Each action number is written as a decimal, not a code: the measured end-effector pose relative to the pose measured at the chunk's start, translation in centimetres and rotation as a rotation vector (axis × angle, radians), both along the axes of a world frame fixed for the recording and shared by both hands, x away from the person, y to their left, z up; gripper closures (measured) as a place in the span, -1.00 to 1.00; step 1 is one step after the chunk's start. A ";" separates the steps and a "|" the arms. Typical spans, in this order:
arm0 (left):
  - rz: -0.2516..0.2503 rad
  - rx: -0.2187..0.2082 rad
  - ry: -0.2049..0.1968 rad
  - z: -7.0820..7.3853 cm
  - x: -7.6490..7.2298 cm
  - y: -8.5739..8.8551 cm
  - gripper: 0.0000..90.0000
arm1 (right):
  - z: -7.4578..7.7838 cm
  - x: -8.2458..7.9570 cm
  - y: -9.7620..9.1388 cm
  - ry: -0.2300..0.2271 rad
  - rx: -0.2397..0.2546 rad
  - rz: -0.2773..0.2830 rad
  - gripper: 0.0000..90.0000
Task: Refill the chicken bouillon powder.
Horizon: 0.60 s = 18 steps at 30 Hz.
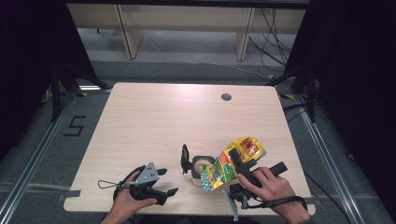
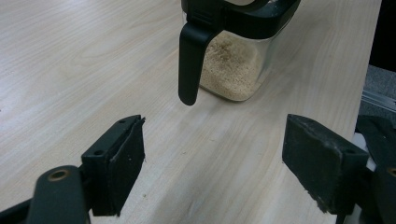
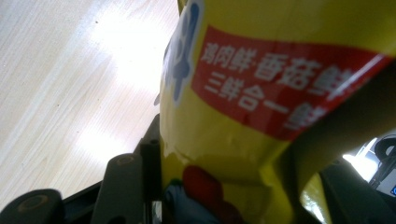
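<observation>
Pale wooden worktop (image 1: 154, 121), carrying a clear jar (image 1: 201, 169) near its front edge. Jar part-filled with tan granules, black lid (image 1: 185, 158) flipped open on its left side. Yellow seasoning bag (image 1: 233, 161) tilted, mouth down over the jar's opening, body rising to the jar's right. Right claw (image 1: 239, 164) clamped on the bag's middle, just right of the jar. Left claw (image 1: 169, 181) well left of the jar, jaws wide apart with nothing between them, low over the worktop.
</observation>
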<state>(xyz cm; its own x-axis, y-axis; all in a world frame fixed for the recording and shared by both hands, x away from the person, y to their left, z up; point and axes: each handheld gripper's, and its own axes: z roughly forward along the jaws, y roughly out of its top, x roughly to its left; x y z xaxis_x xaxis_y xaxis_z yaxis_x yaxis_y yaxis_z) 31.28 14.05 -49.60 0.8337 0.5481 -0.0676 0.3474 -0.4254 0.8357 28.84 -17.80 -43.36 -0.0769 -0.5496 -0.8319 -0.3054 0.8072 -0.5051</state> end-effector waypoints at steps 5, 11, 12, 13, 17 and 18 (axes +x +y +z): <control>0.003 -0.002 -0.002 0.0 0.0 0.0 -0.54 | 0.0 0.0 0.0 -0.003 0.004 -0.002 0.12; -0.006 0.000 -0.008 0.0 0.0 0.0 -0.54 | 0.0 0.0 0.0 0.004 0.002 0.000 0.12; -0.018 0.006 -0.022 0.1 0.1 0.1 -0.54 | 0.1 0.0 0.0 0.023 -0.001 -0.011 0.12; -0.007 0.005 -0.012 0.1 0.0 0.0 -0.54 | 0.0 -0.1 0.0 0.002 0.013 0.001 0.12; -0.015 0.011 -0.022 0.1 0.1 0.1 -0.54 | -0.1 -0.1 -0.1 0.002 0.020 -0.007 0.12; 0.004 0.000 -0.005 0.0 -0.1 0.0 -0.54 | 0.0 0.0 0.0 0.000 -0.002 0.001 0.12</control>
